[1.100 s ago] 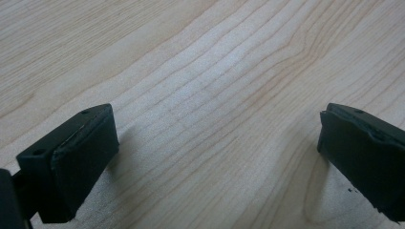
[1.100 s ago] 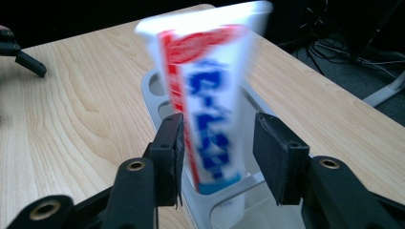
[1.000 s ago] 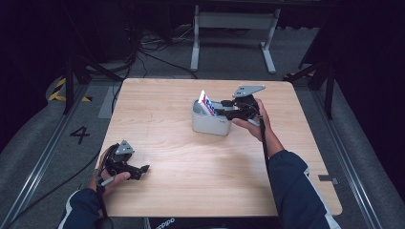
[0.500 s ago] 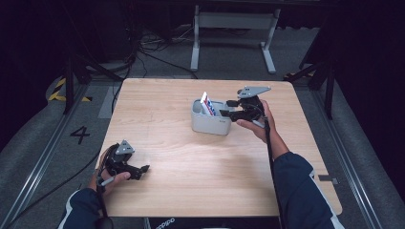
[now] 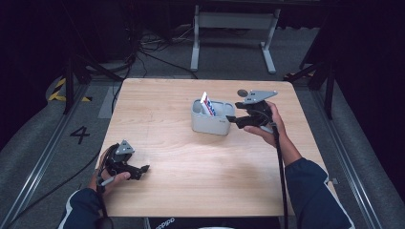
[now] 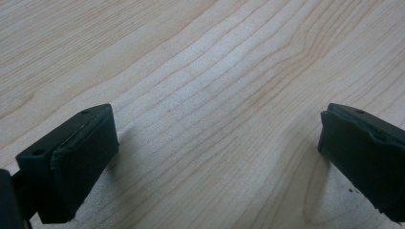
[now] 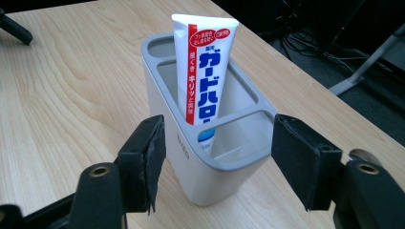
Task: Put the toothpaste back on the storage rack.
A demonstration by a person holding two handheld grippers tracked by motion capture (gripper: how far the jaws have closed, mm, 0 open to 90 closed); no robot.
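A grey holder [image 5: 210, 123] with several compartments stands at the table's middle. A white toothpaste tube [image 5: 207, 103] with red and blue print stands upright in it. My right gripper [image 5: 230, 118] is level at the holder's right end. Its jaws have just been opening, and its pads touch nothing. In the right gripper view the holder [image 7: 210, 183] and the tube [image 7: 203, 71] stand just ahead of my right gripper [image 7: 217, 164]. My left gripper [image 5: 143, 170] rests open near the front left, and in its own view my left gripper [image 6: 217, 157] has bare wood between its pads.
The wooden table [image 5: 200, 176] has free room in front of the holder and to its left. A small dark round disc [image 5: 242, 93] lies behind the right gripper. Beyond the table are a dark floor, cables and a metal stand [image 5: 234, 28].
The right gripper has backed away to the right from the holder, and its jaws have widened. The tube stays standing in the holder. The left gripper has not moved.
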